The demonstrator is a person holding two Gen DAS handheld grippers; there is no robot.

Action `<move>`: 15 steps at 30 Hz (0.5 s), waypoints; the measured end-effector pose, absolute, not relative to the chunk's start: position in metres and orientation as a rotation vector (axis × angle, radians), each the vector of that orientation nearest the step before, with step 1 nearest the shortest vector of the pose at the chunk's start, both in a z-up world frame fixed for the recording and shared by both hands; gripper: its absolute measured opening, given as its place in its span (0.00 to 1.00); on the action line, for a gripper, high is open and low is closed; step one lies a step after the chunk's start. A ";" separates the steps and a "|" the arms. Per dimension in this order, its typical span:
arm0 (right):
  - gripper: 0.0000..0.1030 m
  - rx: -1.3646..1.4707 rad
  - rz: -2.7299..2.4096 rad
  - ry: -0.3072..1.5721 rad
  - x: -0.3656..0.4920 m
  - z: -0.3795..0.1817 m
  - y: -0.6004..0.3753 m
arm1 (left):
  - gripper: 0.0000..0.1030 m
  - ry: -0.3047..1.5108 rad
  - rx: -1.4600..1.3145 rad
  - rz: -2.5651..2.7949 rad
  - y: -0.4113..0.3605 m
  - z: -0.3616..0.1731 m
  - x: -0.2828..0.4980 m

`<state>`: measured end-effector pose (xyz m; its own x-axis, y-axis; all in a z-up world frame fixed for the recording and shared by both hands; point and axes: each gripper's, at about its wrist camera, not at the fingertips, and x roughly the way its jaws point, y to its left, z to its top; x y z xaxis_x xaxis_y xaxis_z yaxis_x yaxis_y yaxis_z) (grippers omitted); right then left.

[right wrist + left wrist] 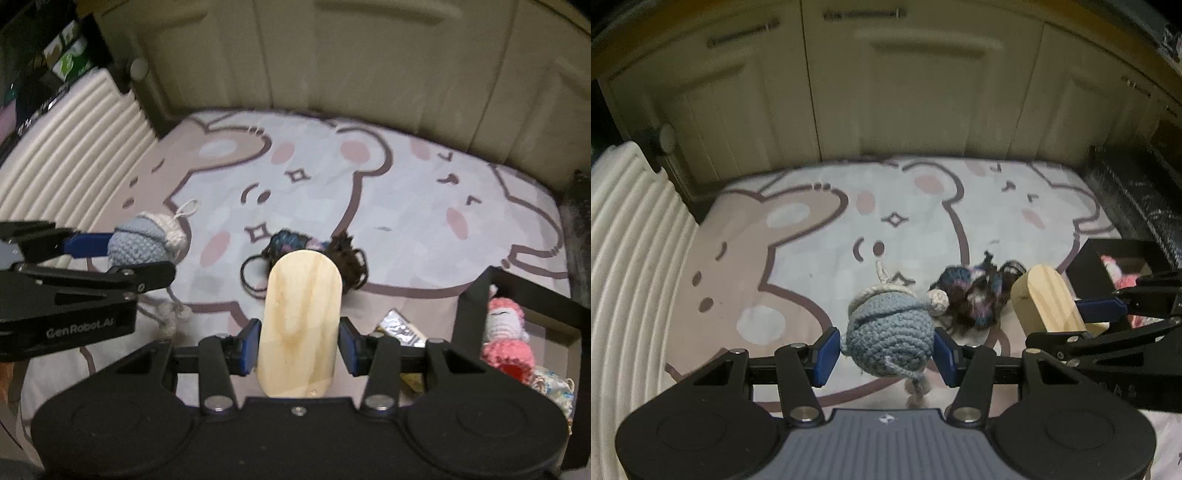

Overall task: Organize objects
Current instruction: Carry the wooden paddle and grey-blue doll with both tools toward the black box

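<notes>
Your left gripper (886,349) pinches a blue crocheted toy (888,332) between its jaws. Your right gripper (298,345) clamps a rounded wooden block (301,325). Right of those jaws, a black box (524,291) holds a pink crocheted doll (508,336). Dark tangled yarn (314,251) lies beyond, on the bear-print mat (406,206).
</notes>
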<state>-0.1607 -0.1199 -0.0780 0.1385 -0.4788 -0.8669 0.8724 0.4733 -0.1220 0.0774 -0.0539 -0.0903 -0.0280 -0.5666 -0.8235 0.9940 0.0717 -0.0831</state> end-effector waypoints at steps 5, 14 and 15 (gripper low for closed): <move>0.44 0.453 -1.055 0.952 -0.170 -0.062 -0.115 | 0.53 0.816 0.585 -1.381 -0.045 -0.075 0.077; 0.44 0.401 -1.069 0.874 -0.181 -0.038 -0.106 | 0.53 0.799 0.491 -1.326 -0.035 -0.058 0.081; 0.44 0.397 -1.075 0.868 -0.182 -0.036 -0.106 | 0.53 0.800 0.481 -1.324 -0.034 -0.057 0.081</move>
<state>-0.1822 -0.1057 -0.0362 0.1989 -0.5965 -0.7776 0.8858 0.4489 -0.1178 0.0810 -0.0340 -0.0567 0.0440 -0.6624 -0.7479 0.9702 0.2069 -0.1262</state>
